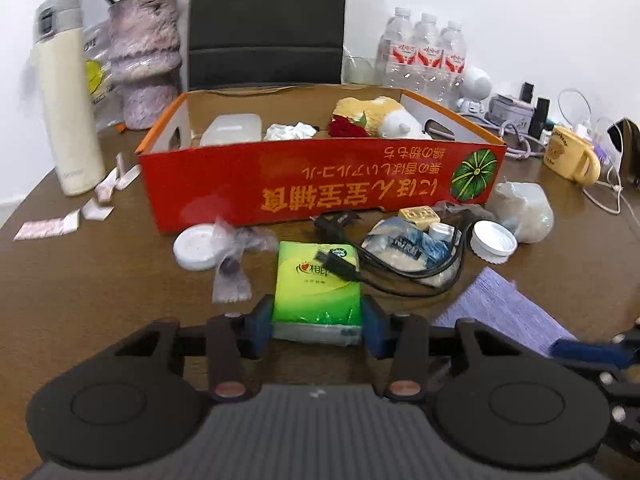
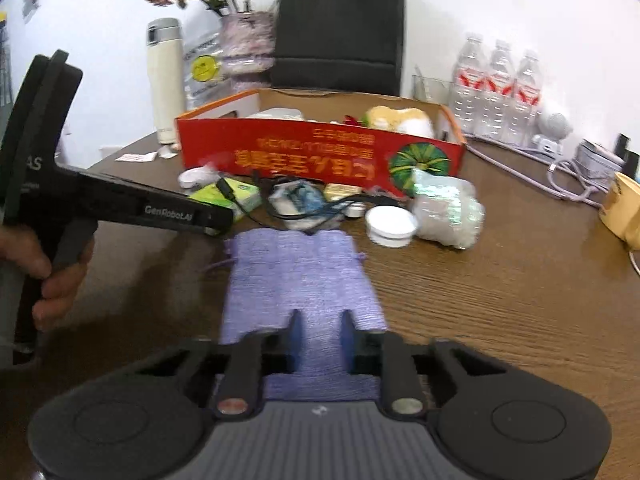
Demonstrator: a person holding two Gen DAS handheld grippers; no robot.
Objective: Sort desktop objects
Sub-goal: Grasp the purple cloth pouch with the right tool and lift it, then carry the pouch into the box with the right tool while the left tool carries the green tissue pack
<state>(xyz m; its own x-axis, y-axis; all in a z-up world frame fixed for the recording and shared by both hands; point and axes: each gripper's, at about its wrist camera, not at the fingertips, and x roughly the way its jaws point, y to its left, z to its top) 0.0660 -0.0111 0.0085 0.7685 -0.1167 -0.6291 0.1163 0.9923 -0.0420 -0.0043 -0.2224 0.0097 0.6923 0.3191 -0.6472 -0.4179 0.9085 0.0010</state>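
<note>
A green tissue pack (image 1: 316,280) lies on the brown table, a black USB cable (image 1: 336,264) across its far end. My left gripper (image 1: 318,312) straddles the pack's near end, its blue pads (image 1: 260,322) pressed against both sides. A purple knit pouch (image 2: 300,280) lies flat in front of the right gripper (image 2: 322,320), which is shut on a bunched strip of its near edge. The open red cardboard box (image 1: 320,184) stands behind, holding a plush toy (image 1: 380,116), a red rose, crumpled tissue and a plastic container.
Loose clutter sits before the box: a white lid (image 1: 194,248), a clear wrapper (image 1: 236,264), a white cap (image 1: 494,240), a plastic bag (image 1: 524,208). Thermos (image 1: 66,100) and vase (image 1: 144,60) stand left; water bottles (image 1: 424,52) and a yellow mug (image 1: 572,156) right. A hand (image 2: 60,280) holds the left gripper.
</note>
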